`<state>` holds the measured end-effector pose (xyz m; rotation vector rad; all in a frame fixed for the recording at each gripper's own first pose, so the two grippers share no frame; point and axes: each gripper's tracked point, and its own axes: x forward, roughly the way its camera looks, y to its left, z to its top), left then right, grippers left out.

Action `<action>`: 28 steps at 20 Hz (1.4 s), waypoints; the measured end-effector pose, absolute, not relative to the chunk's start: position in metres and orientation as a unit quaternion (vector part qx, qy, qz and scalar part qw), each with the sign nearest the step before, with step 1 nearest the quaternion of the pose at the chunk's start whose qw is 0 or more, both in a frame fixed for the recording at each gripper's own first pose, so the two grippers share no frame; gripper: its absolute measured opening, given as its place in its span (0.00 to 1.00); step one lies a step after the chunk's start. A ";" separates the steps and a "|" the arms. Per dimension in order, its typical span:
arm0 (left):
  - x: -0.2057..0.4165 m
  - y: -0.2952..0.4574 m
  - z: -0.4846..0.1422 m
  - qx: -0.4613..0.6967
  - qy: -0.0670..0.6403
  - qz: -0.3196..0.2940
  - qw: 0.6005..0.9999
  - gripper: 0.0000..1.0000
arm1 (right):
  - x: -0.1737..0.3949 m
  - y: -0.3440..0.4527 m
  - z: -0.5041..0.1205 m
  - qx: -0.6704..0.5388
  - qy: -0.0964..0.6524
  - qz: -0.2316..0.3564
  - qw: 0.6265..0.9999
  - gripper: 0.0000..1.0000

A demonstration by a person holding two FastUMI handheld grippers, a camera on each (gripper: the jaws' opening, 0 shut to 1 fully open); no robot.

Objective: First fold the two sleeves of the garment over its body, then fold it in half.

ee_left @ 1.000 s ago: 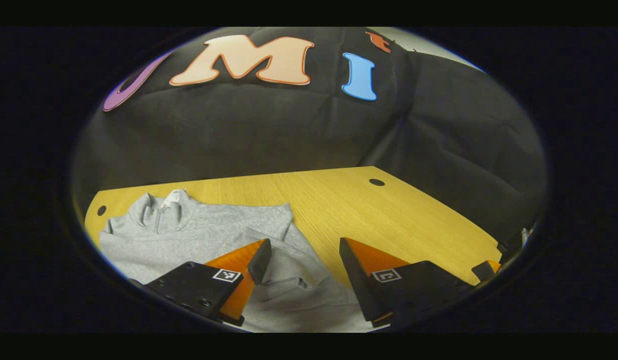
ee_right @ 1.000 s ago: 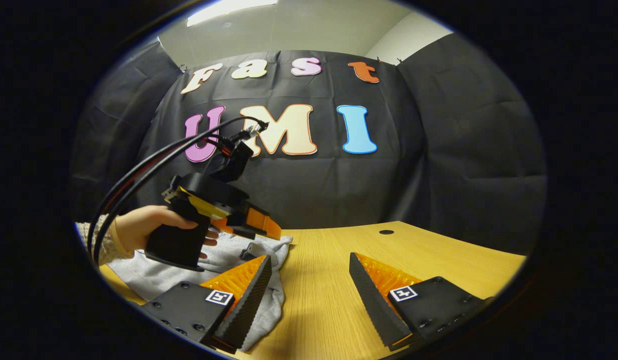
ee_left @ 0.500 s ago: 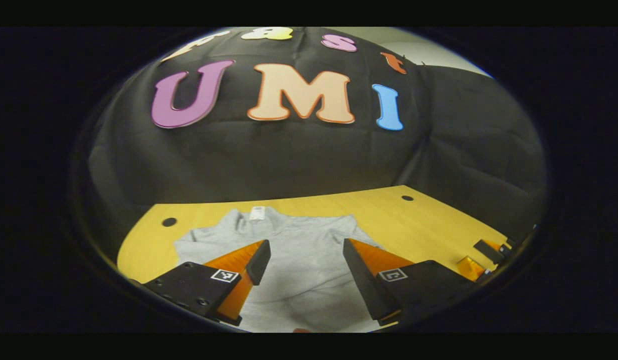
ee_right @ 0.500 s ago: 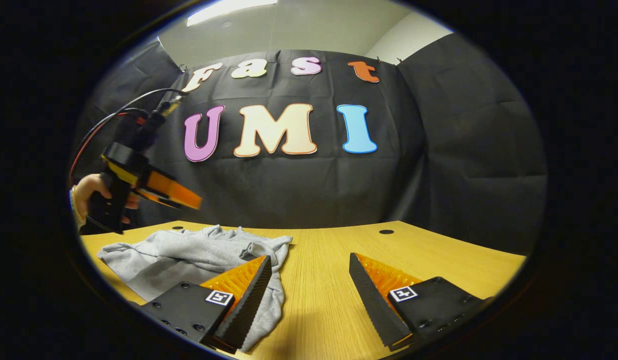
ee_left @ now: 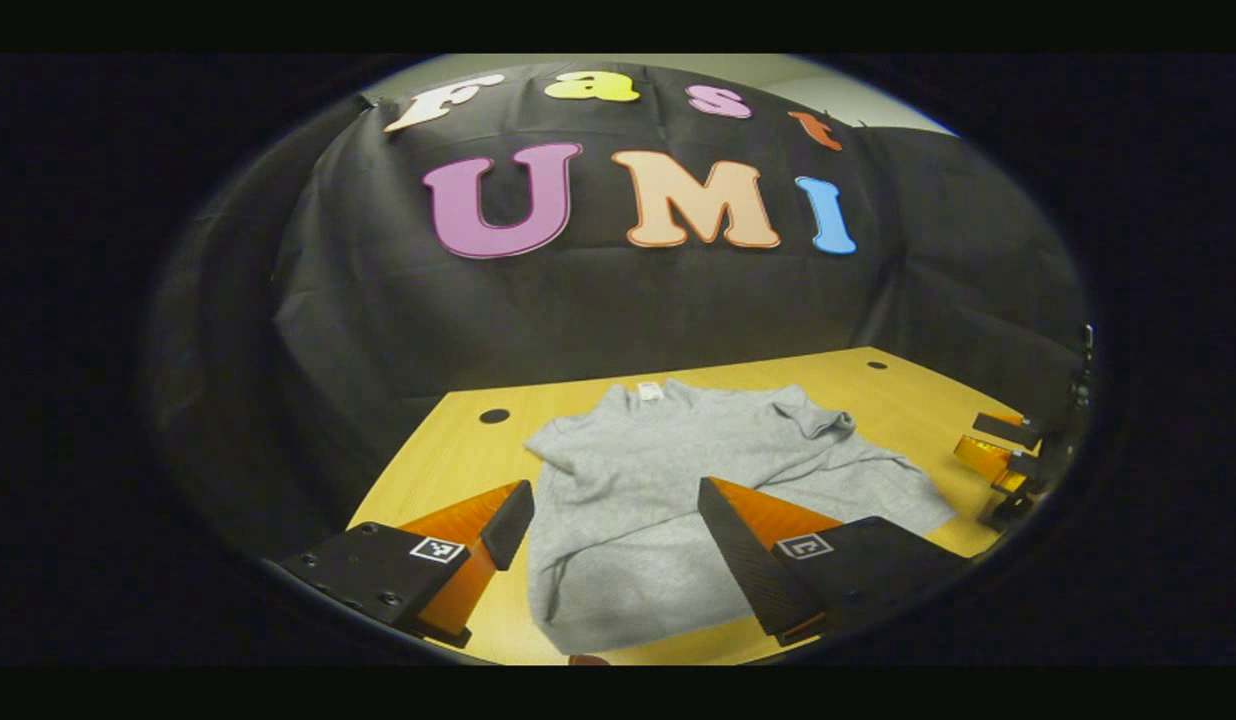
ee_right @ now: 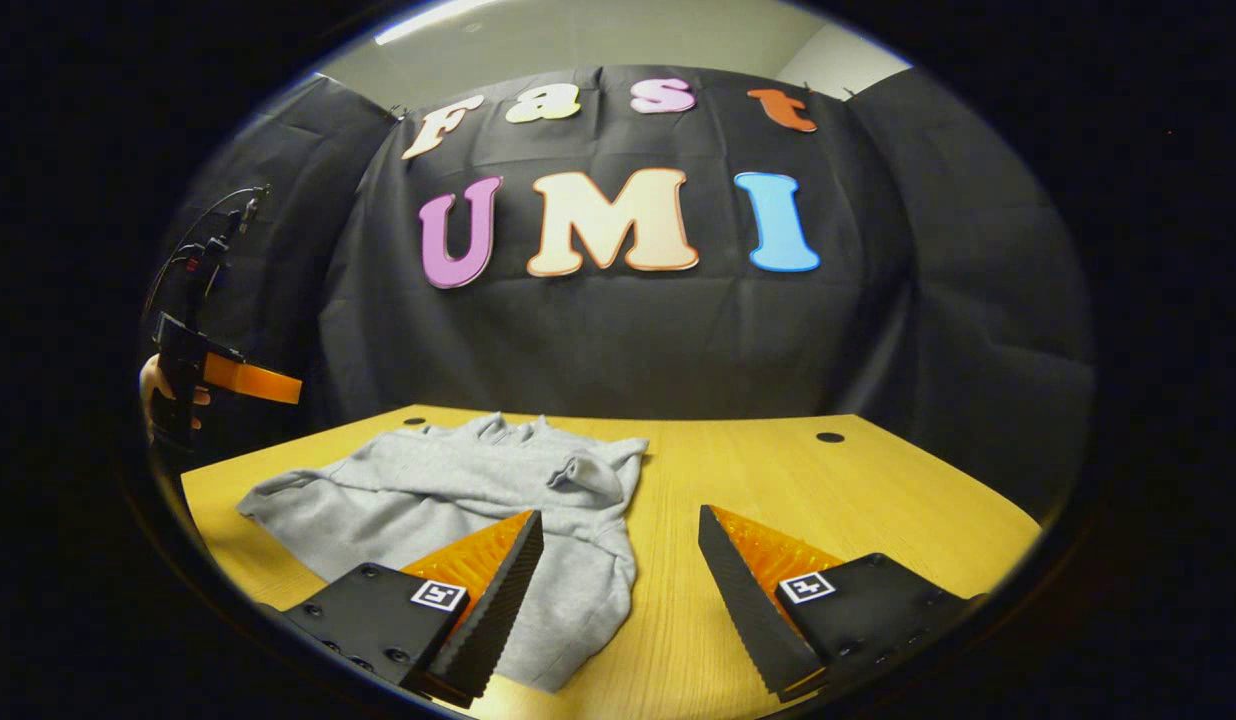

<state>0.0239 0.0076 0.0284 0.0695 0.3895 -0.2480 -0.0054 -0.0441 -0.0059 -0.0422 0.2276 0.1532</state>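
The garment (ee_left: 668,480), a grey sweatshirt, lies on the table (ee_left: 448,470) with its collar toward the booth wall and a white tag (ee_left: 649,391) at the neck. Both sleeves lie folded in over the body, and a bunched fold of cloth (ee_right: 583,475) sits near the collar on one side. The lower part of the body lies nearest the cameras, rumpled but flat.

In the left gripper view, the left gripper (ee_left: 613,525) hangs over the near edge of the garment, released, with its jaws spread wide and nothing between them; one finger is over bare table, the other over grey cloth. At the right edge of this view the right gripper (ee_left: 998,455) shows low near the table beside the garment.

In the right gripper view, the right gripper (ee_right: 618,560) is also released, jaws apart, one finger over the garment's edge and the other over bare table. Far off at the left edge, a hand (ee_right: 158,385) holds the left gripper (ee_right: 248,382) raised above the table, well apart from the garment
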 end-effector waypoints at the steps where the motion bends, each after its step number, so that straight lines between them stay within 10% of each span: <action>1: 0.014 0.013 0.017 0.032 0.208 -0.123 0.970 0.97 | -0.012 -0.036 -0.011 -0.021 0.131 0.088 0.987 0.97; 14: -0.064 0.039 -0.082 0.038 0.348 -0.131 0.928 0.97 | -0.052 -0.006 -0.081 -0.050 0.325 0.135 0.935 0.98; 28: -0.064 0.036 -0.109 0.057 0.379 -0.126 0.915 0.96 | -0.049 0.000 -0.101 -0.082 0.360 0.137 0.919 0.94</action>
